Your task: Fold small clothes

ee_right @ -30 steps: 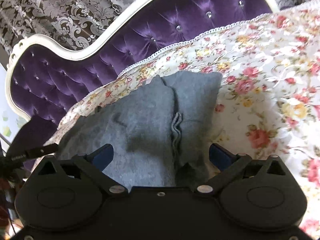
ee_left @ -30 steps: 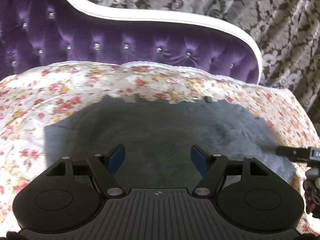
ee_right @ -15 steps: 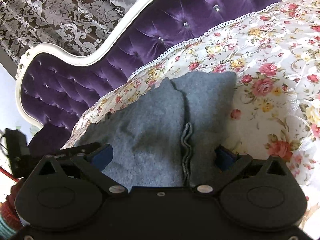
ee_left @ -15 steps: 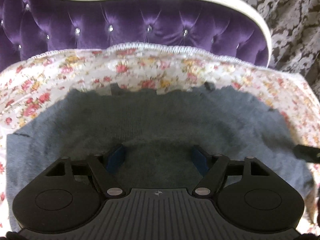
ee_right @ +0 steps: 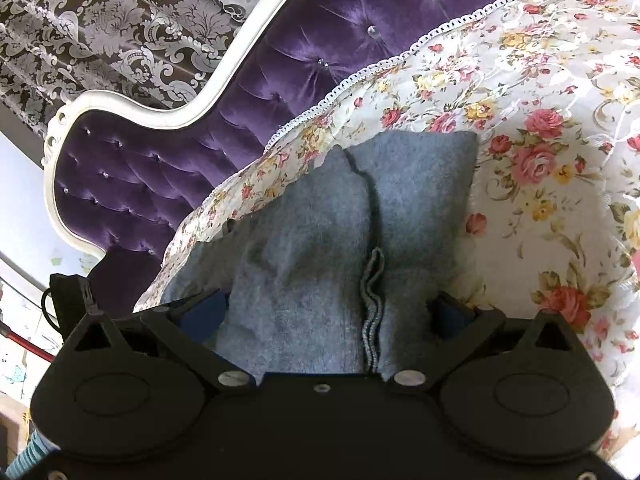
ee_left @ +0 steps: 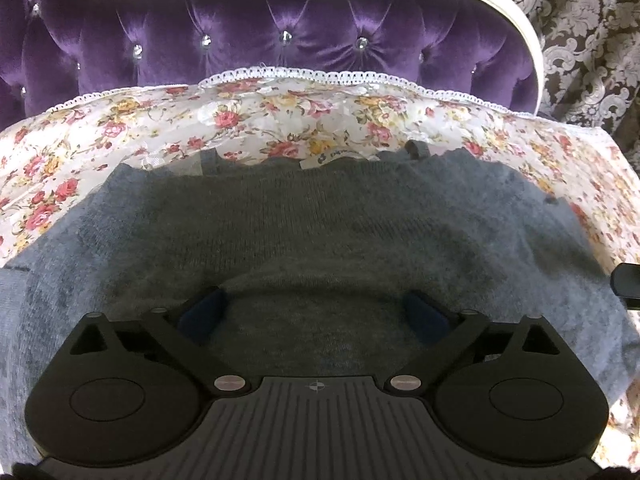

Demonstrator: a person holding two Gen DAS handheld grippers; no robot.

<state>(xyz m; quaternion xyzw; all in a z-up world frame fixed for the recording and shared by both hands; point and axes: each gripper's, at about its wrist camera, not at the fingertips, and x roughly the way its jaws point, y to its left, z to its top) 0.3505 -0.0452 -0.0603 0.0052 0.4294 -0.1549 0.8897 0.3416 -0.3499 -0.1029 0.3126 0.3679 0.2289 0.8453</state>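
Left gripper (ee_left: 316,312) and right gripper (ee_right: 326,312): both spread wide, gripping nothing, low over grey knit garment (ee_left: 320,232); purple headboard (ee_left: 280,36) at 12 o'clock.

One grey knitted garment (ee_left: 320,232) is seen, spread on one floral bedcover (ee_left: 280,120). One purple tufted headboard (ee_left: 280,40) stands behind the bedcover. Two grippers are counted, each with two blue-padded fingers (ee_left: 202,312).
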